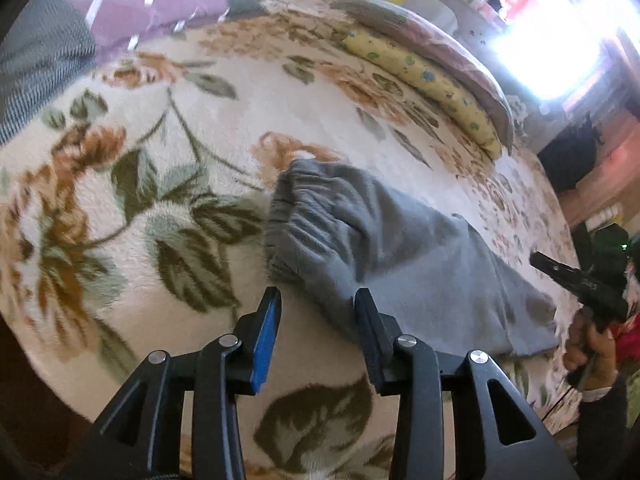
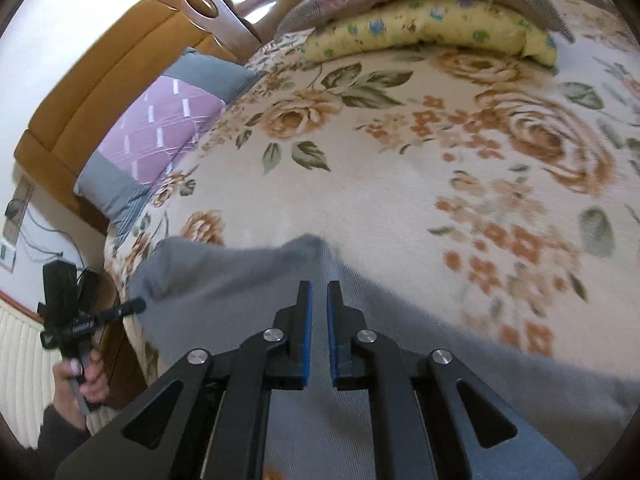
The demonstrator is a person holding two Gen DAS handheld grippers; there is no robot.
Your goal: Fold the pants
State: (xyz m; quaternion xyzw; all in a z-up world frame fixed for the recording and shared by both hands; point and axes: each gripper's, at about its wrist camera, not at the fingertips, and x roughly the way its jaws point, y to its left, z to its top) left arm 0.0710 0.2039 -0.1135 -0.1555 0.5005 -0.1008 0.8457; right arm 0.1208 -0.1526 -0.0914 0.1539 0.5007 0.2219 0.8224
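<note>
Grey pants (image 1: 400,256) lie on a floral blanket (image 1: 160,184) on a bed, the gathered elastic waistband toward the left in the left wrist view. My left gripper (image 1: 318,300) is open and empty, just above the near edge of the pants by the waistband. In the right wrist view the pants (image 2: 240,280) spread under my right gripper (image 2: 319,292), whose jaws stand a narrow gap apart with nothing seen between them. The right gripper also shows in the left wrist view (image 1: 576,280), the left gripper in the right wrist view (image 2: 100,316).
A purple and grey pillow (image 2: 160,120) lies by the brown headboard (image 2: 112,60). A folded yellow and pink quilt (image 2: 432,28) lies along the far side of the bed. A bright window (image 1: 552,40) is beyond.
</note>
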